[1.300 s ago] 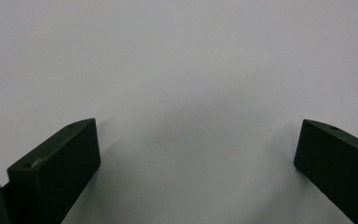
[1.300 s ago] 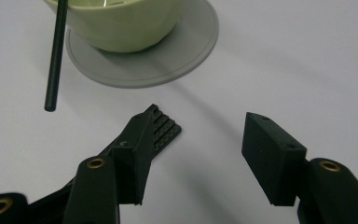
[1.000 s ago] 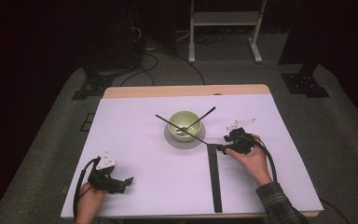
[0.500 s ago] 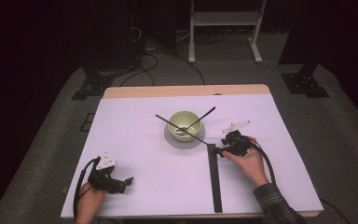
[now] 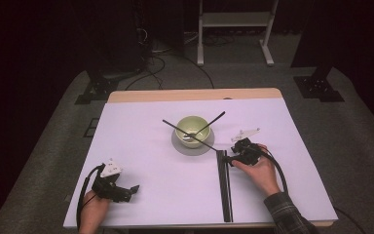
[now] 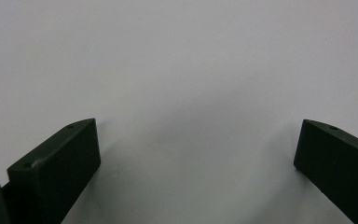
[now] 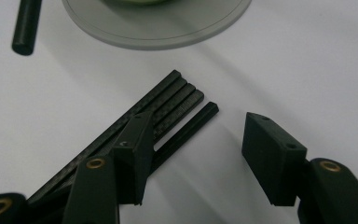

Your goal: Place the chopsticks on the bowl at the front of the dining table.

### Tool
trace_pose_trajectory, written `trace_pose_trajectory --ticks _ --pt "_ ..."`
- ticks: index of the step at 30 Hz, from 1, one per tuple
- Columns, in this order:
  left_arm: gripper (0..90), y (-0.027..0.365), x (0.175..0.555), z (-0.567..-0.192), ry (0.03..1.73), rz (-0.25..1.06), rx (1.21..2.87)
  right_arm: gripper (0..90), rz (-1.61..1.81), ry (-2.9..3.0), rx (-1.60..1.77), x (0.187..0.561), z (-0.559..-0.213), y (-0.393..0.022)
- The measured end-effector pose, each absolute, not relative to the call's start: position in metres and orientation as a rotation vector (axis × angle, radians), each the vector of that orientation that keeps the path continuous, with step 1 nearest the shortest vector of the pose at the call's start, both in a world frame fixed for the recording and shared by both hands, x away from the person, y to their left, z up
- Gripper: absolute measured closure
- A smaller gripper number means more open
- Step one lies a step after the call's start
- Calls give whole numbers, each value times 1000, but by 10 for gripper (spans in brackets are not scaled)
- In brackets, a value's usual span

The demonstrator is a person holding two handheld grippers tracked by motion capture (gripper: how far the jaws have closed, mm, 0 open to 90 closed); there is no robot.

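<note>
We count one pale green bowl (image 5: pixel 191 127) on one grey plate (image 5: pixel 181 145) at the middle of the surface (image 5: pixel 146 161), with two black sticks (image 5: pixel 216 119) crossing over its rim. Just right of centre lie five black rods (image 7: pixel 170 95) side by side, counted at their far ends. We see two tongs, the left tongs (image 5: pixel 132 189) and the right tongs (image 5: pixel 225 159).

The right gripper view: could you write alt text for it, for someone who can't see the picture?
A pair of open black tongs hovers over a row of thin black rods lying side by side on a white table; one jaw sits over the rods, the other over bare table. Beyond the rods is the rim of a round grey plate, and another black stick's end lies at top left.
</note>
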State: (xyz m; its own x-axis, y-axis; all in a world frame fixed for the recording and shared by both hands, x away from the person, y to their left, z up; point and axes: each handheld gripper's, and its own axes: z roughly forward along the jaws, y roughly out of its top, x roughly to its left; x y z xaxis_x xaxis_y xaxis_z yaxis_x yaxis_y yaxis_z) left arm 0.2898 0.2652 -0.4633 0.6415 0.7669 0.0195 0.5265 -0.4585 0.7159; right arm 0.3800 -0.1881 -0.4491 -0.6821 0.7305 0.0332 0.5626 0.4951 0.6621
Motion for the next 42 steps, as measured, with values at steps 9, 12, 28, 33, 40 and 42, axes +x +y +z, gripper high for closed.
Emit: trace_pose_trajectory --ticks 9,12,28,33,40,42 --pt "0 265 290 -463 1004 446 2167 420 995 2480 1106 371 -445 -192" --pt "0 265 290 -463 1002 448 2169 419 1002 2478 1099 365 -443 -194" --pt "0 265 290 -463 1004 447 2168 416 1017 2500 1066 322 -442 -199" --pt "0 265 290 -463 1004 447 2168 415 1027 2506 1056 309 -441 -200" --pt "0 265 290 -463 1003 447 2168 415 1037 2509 1038 294 -439 -202" --pt "0 265 290 -463 1004 447 2168 415 1034 2512 1033 289 -440 -203"
